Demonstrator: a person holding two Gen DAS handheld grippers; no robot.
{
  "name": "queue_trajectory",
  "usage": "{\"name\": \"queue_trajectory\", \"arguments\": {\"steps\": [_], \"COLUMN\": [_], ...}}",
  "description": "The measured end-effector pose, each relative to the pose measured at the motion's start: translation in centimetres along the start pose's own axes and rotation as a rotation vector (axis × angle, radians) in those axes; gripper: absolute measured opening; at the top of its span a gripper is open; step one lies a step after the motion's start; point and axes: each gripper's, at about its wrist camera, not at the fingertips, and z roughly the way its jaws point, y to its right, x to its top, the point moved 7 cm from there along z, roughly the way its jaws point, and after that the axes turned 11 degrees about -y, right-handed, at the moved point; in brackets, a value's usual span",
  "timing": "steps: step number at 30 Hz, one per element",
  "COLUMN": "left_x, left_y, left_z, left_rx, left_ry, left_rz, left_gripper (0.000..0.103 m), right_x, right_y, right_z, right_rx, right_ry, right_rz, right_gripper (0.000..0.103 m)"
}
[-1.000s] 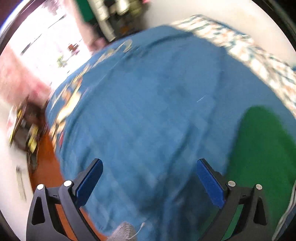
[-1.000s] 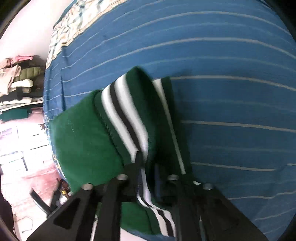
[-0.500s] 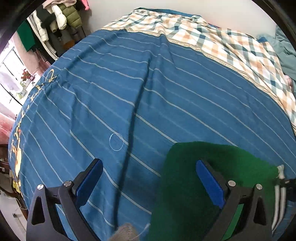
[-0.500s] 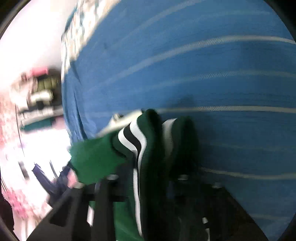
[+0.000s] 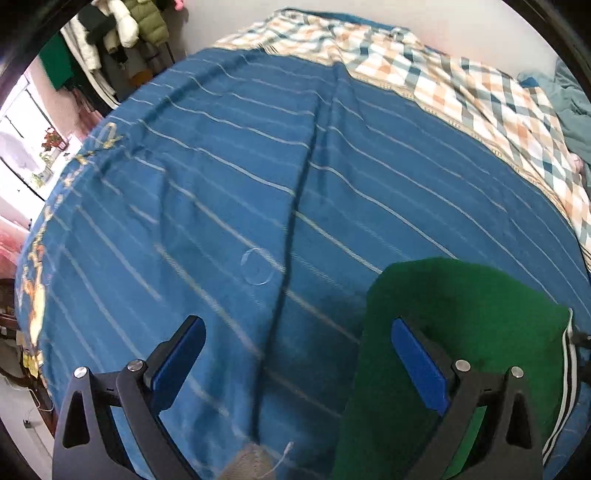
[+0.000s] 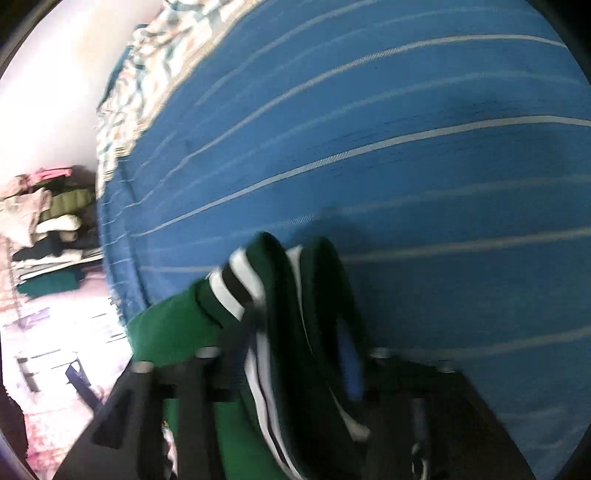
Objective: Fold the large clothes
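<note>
Clearly, the left gripper [image 5: 297, 360] has its two blue pads spread wide, and nothing is between them; it hangs above the blue striped bedspread [image 5: 258, 177], pointing steeply down. Its right pad [image 5: 419, 363] stands over the near edge of the green garment [image 5: 461, 306], but I cannot tell if it touches the cloth. The garment lies flat on the bedspread at about four o'clock in the left wrist view, and its striped cuff [image 5: 567, 373] in white, black and green shows at the far right edge.

The right gripper [image 6: 295, 354] is blurred. Its jaws are opening, and the folded striped band [image 6: 240, 288] of the same green garment [image 6: 173, 328] is between them; the pads seem no longer to press on it, though the blur makes this not fully sure. The band rises as a double fold toward twelve o'clock from the fingers, and the plain green part spreads toward nine o'clock.

Farther out, a checked quilt [image 5: 461, 77] lies along the far side of the bed at one o'clock in the left wrist view. Hanging coats and jackets [image 5: 122, 33] are at eleven o'clock, beside a bright window [image 5: 22, 147] at nine o'clock. A thin transparent ring [image 5: 257, 266] rests on the bedspread near the middle.
</note>
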Motion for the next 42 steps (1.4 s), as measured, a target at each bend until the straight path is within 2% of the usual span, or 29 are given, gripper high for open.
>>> {"name": "queue_trajectory", "arguments": {"steps": [2,4,5,8,10,11,12,14,15,17,18,20,22,25,28,29,30,32,34,37,38,40,42], "left_x": [-1.4,-3.2,-4.3,-6.8,-8.3,-9.0,-9.7,-10.5,-10.6,-10.7,-10.6,-10.8,-11.1,-11.5,-11.5,-11.4,-11.2,-10.9,-10.7,-10.3,-10.1,-9.6,-9.4], "left_y": [-1.0,-1.7,-1.9,-1.8,-1.2,-0.7,-0.3,0.4,0.5,1.0,1.2,1.6,1.8,1.3,0.5,0.1,-0.3,-0.7,-0.4,0.7,1.2,2.0,3.0], "left_z": [-1.3,-2.6,-3.2,-4.3,-4.2,-3.8,-3.3,-2.4,-2.4,-2.1,-2.1,-2.2,-1.8,-1.4,-1.7,-2.0,-2.5,-3.0,-2.5,-1.0,-0.4,0.4,1.5], "left_rx": [-0.007,-0.017,-0.022,0.0,0.037,0.055,0.078,0.135,0.158,0.16,0.152,0.145,0.113,0.083,0.057,0.042,0.019,-0.037,-0.089,-0.187,-0.243,-0.306,-0.367], "left_ry": [0.011,0.003,-0.005,-0.016,-0.032,-0.046,-0.06,-0.068,-0.057,-0.053,-0.056,-0.057,-0.071,-0.099,-0.134,-0.137,-0.126,-0.115,-0.121,-0.148,-0.153,-0.173,-0.191], "left_rz": [-0.023,-0.051,-0.058,-0.054,-0.023,-0.003,0.016,0.054,0.066,0.09,0.093,0.1,0.095,0.063,0.014,-0.006,-0.026,-0.059,-0.065,-0.052,-0.042,-0.037,-0.02], "left_gripper": [0.103,0.103,0.103,0.103,0.103,0.103,0.103,0.103,0.103,0.103,0.103,0.103,0.103,0.103,0.103,0.103,0.103,0.103,0.103,0.103,0.103,0.103,0.103], "right_x": [-2.0,-4.6,-6.5,-10.1,-12.0,-12.7,-13.0,-13.6,-14.0,-15.1,-15.5,-16.2,-16.4,-15.5,-14.3,-14.2,-13.8,-13.0,-11.6,-9.4,-9.0,-8.5,-8.8], "right_y": [0.7,1.9,4.1,6.3,7.0,7.1,7.0,6.9,6.8,6.6,6.5,7.0,9.3,11.0,10.2,9.8,9.1,8.5,7.6,6.4,6.3,5.5,6.1], "right_z": [-1.8,-2.3,-3.3,-1.9,0.4,1.3,1.5,1.2,-0.2,-2.9,-3.9,-4.5,-2.9,0.6,1.2,0.5,0.0,-1.7,-2.1,0.0,1.2,4.5,5.7], "right_rx": [-0.035,-0.032,-0.017,0.024,0.053,0.066,0.066,0.011,0.037,0.12,0.114,0.09,-0.001,-0.05,-0.069,-0.076,-0.079,-0.093,-0.035,0.067,0.113,0.179,0.238], "right_ry": [0.007,-0.06,-0.11,-0.224,-0.307,-0.315,-0.273,-0.225,-0.176,-0.113,-0.094,-0.088,-0.122,-0.184,-0.266,-0.272,-0.26,-0.208,-0.21,-0.252,-0.28,-0.336,-0.369], "right_rz": [-0.035,-0.035,-0.023,-0.017,-0.009,-0.011,-0.021,-0.007,0.013,0.066,0.067,0.084,0.116,0.136,0.049,0.01,-0.032,-0.117,-0.175,-0.222,-0.246,-0.294,-0.335], "right_gripper": [0.082,0.082,0.082,0.082,0.082,0.074,0.049,0.027,0.012,0.012,0.012,0.012,0.012,0.017,0.036,0.048,0.07,0.088,0.088,0.088,0.088,0.088,0.09]}}
